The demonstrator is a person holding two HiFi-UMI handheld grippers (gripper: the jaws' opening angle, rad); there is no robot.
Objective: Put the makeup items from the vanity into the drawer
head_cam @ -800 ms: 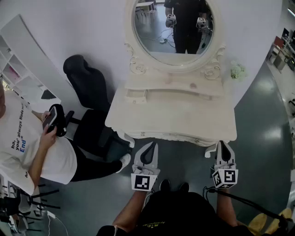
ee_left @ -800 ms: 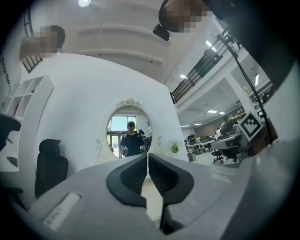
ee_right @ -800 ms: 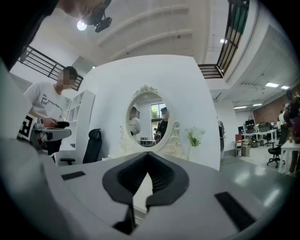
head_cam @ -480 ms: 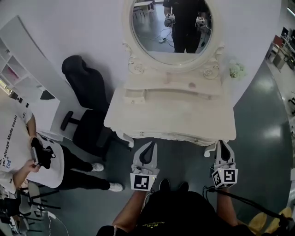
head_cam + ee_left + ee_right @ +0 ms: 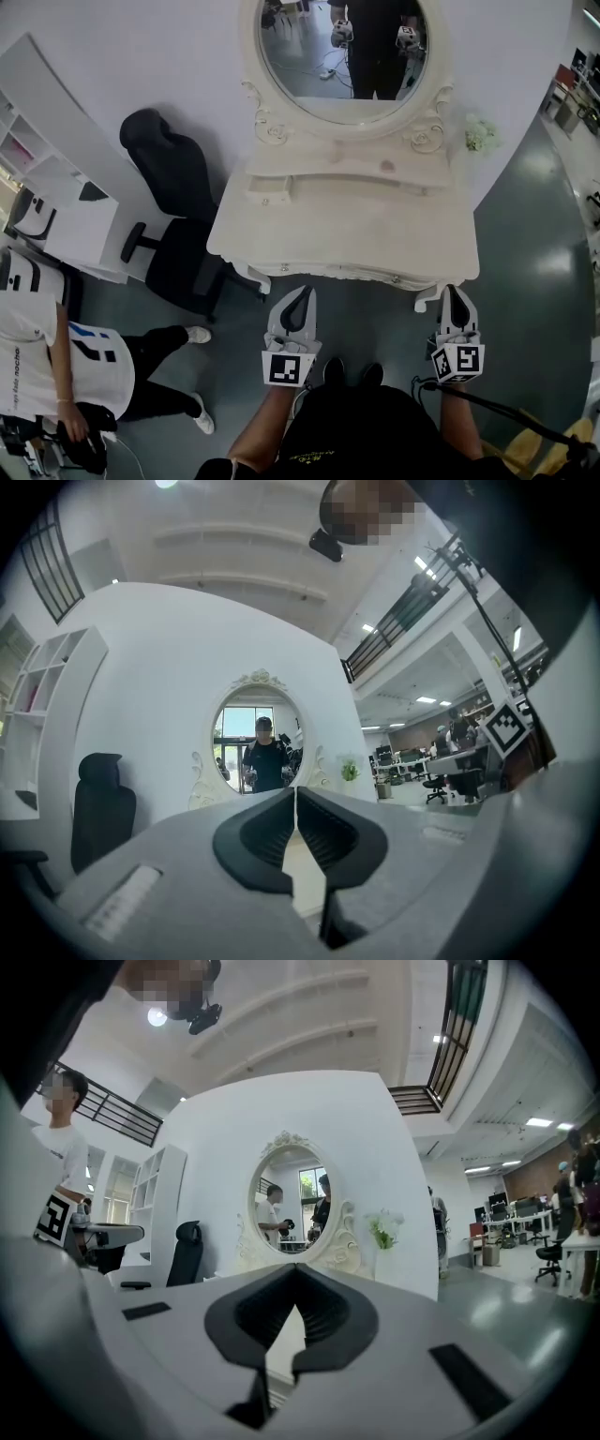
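Plainly empty, left gripper [image 5: 302,298] and right gripper [image 5: 453,294] sit closed before the ornate white vanity [image 5: 347,230].

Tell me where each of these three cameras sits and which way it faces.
Head view: on the person's head, looking steeply down at the vanity; shows forearms, left gripper, right gripper.
Left gripper view: on that gripper, looking level along its shut jaws at the mirror.
Right gripper view: likewise, along its own shut jaws.
Shared: all three show the vanity's mirror.
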